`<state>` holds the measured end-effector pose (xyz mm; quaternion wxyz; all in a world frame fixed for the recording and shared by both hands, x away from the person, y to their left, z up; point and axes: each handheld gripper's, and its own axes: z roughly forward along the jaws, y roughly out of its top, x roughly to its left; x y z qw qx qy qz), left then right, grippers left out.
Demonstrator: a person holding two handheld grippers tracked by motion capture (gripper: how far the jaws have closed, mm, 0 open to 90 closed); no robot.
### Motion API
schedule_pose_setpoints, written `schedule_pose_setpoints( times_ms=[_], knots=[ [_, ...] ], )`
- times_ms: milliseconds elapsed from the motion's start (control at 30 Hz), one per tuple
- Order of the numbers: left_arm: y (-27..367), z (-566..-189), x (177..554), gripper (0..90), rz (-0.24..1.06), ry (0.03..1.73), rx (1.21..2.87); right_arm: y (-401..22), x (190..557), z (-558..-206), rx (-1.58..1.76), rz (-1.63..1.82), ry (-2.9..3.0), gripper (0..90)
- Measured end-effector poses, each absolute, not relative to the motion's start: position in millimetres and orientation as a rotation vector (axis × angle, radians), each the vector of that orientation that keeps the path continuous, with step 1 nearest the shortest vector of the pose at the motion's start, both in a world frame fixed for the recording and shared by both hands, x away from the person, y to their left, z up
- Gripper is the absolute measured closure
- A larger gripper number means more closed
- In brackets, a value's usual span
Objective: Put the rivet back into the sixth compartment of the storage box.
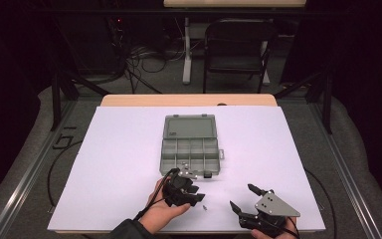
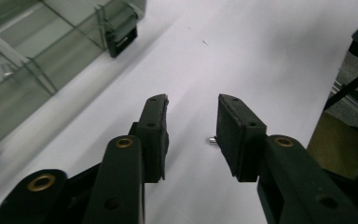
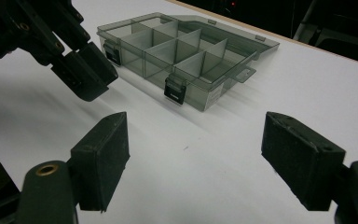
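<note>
1. The small screw [image 1: 205, 207] is lying on the white sheet [image 1: 119, 149] covering the bench, near the near edge, between my two grippers and just right of my left one. In the left gripper view it is showing as a tiny metal stub [image 2: 211, 139] peeking out beside the inner face of one jaw.

2. My left gripper [image 1: 195, 198] is hovering low over the sheet with its jaws pointing right, toward the screw. The jaws are standing partly apart, released, with nothing pressed between the pads [image 2: 154, 130]; the screw is sitting at the gap's edge, not clamped.

3. My right gripper [image 1: 242, 198] is resting near the bench's near right edge, its jaws spread wide and grasping nothing, pointing left and far toward the box. Its grey three-cornered plate [image 1: 274, 204] is facing up.

4. The clear grey compartment box [image 1: 191, 152] is sitting open in the middle of the sheet, just beyond my left gripper, with its lid [image 1: 189, 127] lying flat on the far side. Its two black latches [image 3: 173, 89] are facing the near side.

5. A small metal piece [image 2: 7, 70] is lying inside one of the near compartments.
</note>
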<state>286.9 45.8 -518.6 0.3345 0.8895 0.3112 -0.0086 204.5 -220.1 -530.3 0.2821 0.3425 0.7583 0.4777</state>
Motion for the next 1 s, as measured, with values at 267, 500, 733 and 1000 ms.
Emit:
schedule_pose_setpoints(
  times_ms=[267, 500, 733, 1000],
  knots=[
    [41, -525, 282, 69.9, -0.038, 0.790, 2.349, -220, 204, -530, 0.916, 1.277, 2.033, 22.6],
    [36, -533, 277, 70.9, -0.064, 0.780, 2.365, -220, 204, -530, 0.917, 1.277, 2.034, 22.6],
    [32, -536, 275, 71.3, -0.067, 0.767, 2.379, -220, 205, -530, 0.913, 1.277, 2.037, 22.7],
    [27, -540, 276, 72.7, -0.066, 0.753, 2.391, -220, 204, -530, 0.914, 1.273, 2.037, 22.6]
  ],
)
